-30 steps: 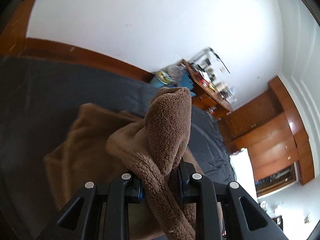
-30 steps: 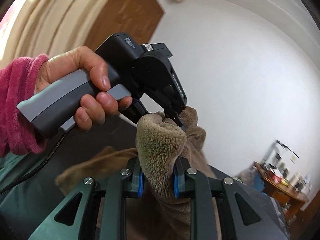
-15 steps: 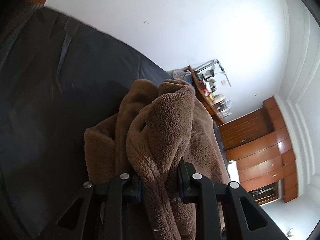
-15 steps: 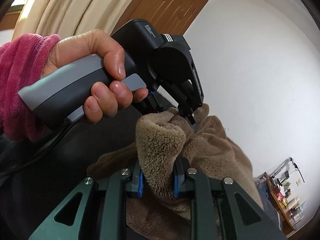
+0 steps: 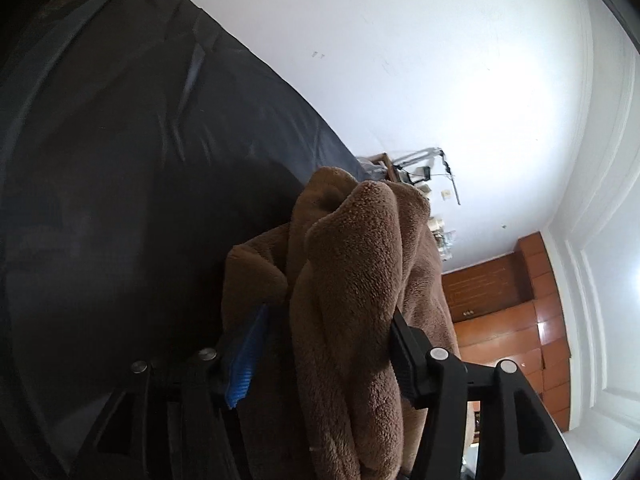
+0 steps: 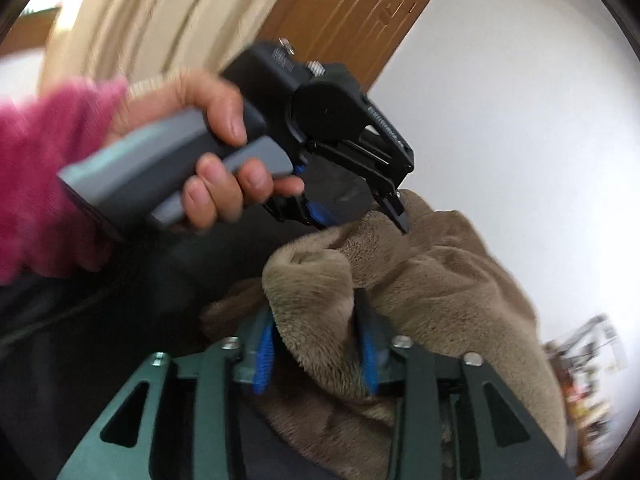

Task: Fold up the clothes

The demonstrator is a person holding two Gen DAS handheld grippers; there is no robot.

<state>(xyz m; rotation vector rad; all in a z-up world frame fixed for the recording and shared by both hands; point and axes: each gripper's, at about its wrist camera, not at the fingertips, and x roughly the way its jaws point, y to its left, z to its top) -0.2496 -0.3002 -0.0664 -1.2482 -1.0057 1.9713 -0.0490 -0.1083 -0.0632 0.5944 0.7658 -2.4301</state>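
A brown fleece garment (image 5: pixel 360 280) lies bunched on the dark bedcover (image 5: pixel 120 160). In the left wrist view a thick fold of it stands between the fingers of my left gripper (image 5: pixel 326 312), which is open, with a gap beside the blue left pad (image 5: pixel 244 356). The right wrist view shows the same garment (image 6: pixel 440 288) with a rolled fold lying between the spread fingers of my right gripper (image 6: pixel 314 320), also open. Just beyond it, a person's hand (image 6: pixel 216 184) in a pink sleeve (image 6: pixel 40 184) holds the left gripper (image 6: pixel 360 224), jaws apart over the cloth.
The dark bedcover (image 6: pixel 120 320) spreads left and below both grippers. A cluttered desk (image 5: pixel 416 176) and wooden cabinets (image 5: pixel 500 300) stand at the far end of the room. Behind the hand are a wooden door (image 6: pixel 352 8) and cream curtains (image 6: pixel 160 20).
Both grippers have come down with the fleece onto the bed. The left gripper's fingers have spread apart off the fold, and the right gripper's fingers have widened too.
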